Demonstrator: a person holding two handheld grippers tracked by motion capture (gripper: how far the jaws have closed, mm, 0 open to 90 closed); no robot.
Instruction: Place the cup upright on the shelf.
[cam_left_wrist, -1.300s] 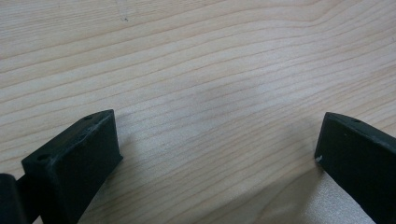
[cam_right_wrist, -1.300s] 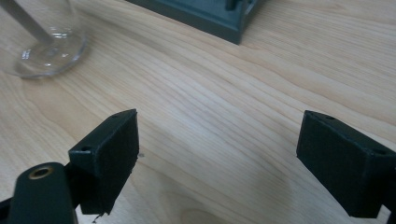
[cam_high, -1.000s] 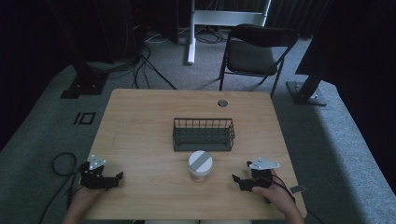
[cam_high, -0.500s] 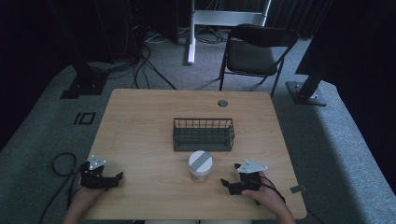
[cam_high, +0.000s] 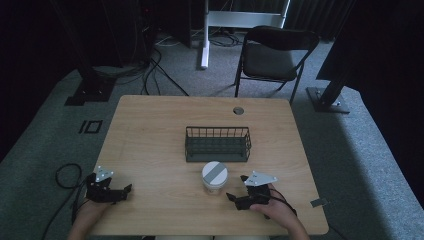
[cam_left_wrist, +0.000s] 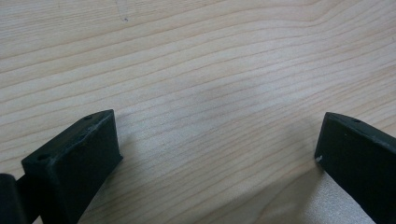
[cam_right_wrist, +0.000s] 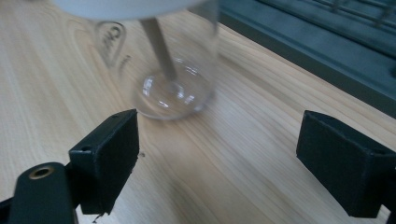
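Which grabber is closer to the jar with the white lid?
The right gripper. It sits just beside the jar, on its right, jaws open toward it. The left gripper is far off by the table's left edge.

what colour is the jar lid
White with a grey stripe across the round lid of the clear glass jar; high view shows it best.

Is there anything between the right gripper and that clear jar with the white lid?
Nothing visible. The right gripper has its jaws open, pointed at the jar, with bare table between them. The wire basket stands beyond the jar.
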